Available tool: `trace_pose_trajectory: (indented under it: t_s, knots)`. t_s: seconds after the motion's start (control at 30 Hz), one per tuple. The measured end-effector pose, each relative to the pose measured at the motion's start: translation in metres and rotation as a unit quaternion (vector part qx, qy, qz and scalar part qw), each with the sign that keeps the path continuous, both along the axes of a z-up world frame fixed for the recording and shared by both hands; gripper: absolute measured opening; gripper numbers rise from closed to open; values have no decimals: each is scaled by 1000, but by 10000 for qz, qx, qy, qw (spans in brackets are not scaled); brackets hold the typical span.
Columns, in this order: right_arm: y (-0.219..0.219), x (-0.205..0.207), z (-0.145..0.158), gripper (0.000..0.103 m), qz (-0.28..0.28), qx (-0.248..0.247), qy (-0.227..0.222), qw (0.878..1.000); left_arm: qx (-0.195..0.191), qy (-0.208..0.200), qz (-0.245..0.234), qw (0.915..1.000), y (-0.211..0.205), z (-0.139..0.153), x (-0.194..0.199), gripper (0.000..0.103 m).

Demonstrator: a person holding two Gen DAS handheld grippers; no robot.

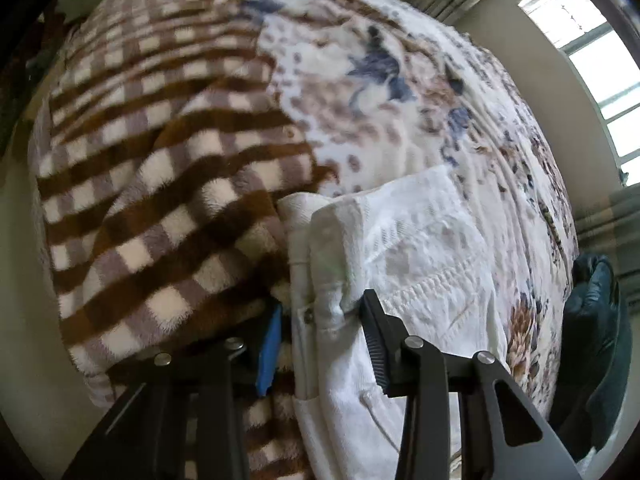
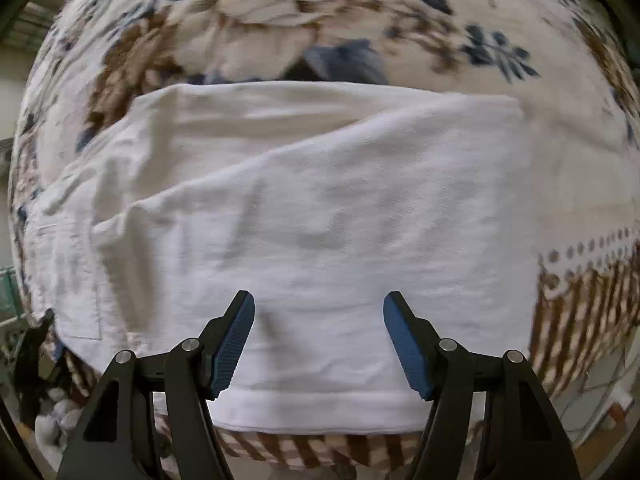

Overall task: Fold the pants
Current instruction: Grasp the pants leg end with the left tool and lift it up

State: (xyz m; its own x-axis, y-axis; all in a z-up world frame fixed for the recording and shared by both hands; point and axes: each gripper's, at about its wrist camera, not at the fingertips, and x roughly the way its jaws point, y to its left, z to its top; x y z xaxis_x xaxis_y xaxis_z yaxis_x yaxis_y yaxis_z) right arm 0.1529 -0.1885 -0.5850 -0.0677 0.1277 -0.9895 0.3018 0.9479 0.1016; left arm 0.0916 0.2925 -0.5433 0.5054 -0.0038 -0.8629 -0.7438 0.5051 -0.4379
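Note:
The white pants [image 2: 312,208] lie folded on a floral bedspread [image 2: 280,12], spread wide across the right wrist view. In the left wrist view the pants [image 1: 400,248] show their waistband end, with a rivet and stitched seams. My left gripper [image 1: 320,320] is open, its jaws on either side of the thick waistband edge, not closed on it. My right gripper [image 2: 318,340] is open and empty, hovering just above the near folded edge of the pants.
A brown and white checked fleece blanket [image 1: 160,200] covers the left of the bed and shows under the pants' near edge [image 2: 320,448]. A dark gloved hand [image 1: 592,320] shows at the right edge. A window [image 1: 592,60] lies beyond the bed.

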Motion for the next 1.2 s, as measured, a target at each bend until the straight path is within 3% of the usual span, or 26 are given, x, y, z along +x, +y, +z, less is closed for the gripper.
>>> trace_pose_trajectory:
  t_s: [0.1,0.13,0.2,0.23,0.33,0.4,0.43,0.53,0.67,0.9,1.07,1.2]
  knots:
    - [5,1,5,70,240,-139,-46,9996,-258,-107,64,9996,3,0,6,37]
    - [8,3,7,70,323,-106,-65,9994,-377,-114,50,9992,6,-7,8,45]
    - [18,10,8,70,427,-139,-64,9990,-678,-129,83,9976,11,-24,28,50]
    - [21,13,8,70,447,-138,-52,9989,-793,-174,90,9967,13,-34,39,61]
    - [26,19,8,70,381,-81,-24,9992,-1173,-378,235,9921,23,-50,44,71]
    - [26,19,8,70,334,-39,-13,9994,-1085,-373,262,9931,21,-45,45,68]
    - [26,18,9,70,331,-20,-12,9994,-933,-424,237,9945,17,-36,43,52]
    - [29,14,7,70,387,-12,-26,9992,-294,-439,-118,9985,-4,-3,34,33]
    - [27,-2,-4,70,415,-16,59,9991,117,-538,-337,9979,-15,21,34,32]
    - [28,5,-10,70,360,39,99,9993,-252,-243,-179,9992,3,-12,62,35]
    - [20,13,-13,70,412,88,118,9990,-205,-536,-279,9980,-19,18,48,35]
    - [21,10,-19,70,447,85,172,9988,-66,-457,-434,9980,-39,35,35,35]
